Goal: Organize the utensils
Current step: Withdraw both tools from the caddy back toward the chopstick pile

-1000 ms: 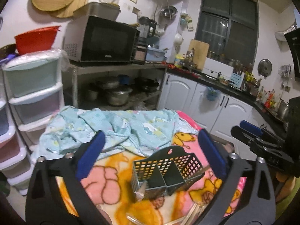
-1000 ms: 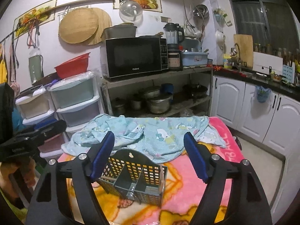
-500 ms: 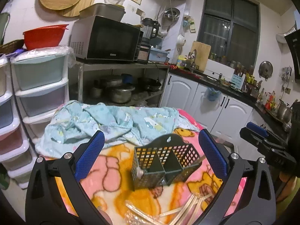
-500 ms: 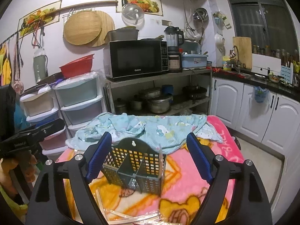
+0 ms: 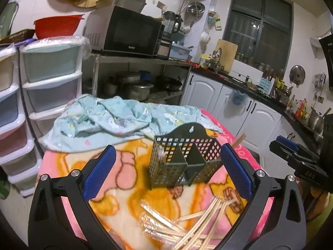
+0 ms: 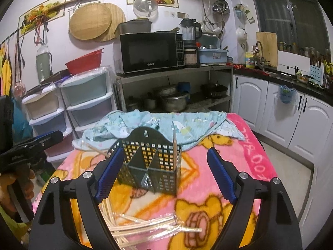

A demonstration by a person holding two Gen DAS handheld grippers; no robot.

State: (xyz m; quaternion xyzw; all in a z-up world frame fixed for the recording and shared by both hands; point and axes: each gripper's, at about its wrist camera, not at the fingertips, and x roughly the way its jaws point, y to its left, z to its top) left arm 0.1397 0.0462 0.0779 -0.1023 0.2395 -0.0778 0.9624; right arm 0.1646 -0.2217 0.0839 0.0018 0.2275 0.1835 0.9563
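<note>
Chopsticks (image 5: 199, 225) lie loose in clear wrappers at 6 o'clock on the pink blanket (image 6: 245, 166), near the dark utensil caddy (image 6: 149, 166) at centre, where 1 stick (image 6: 174, 143) stands upright. Left gripper (image 5: 166, 179) and right gripper (image 6: 165, 179) both stand apart, holding nothing.

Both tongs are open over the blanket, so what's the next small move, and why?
Probably lower the right tongs onto the loose chopsticks lying in front of the basket and pinch one. Both tongs are empty, and most of the sticks are not in the basket yet.
</note>
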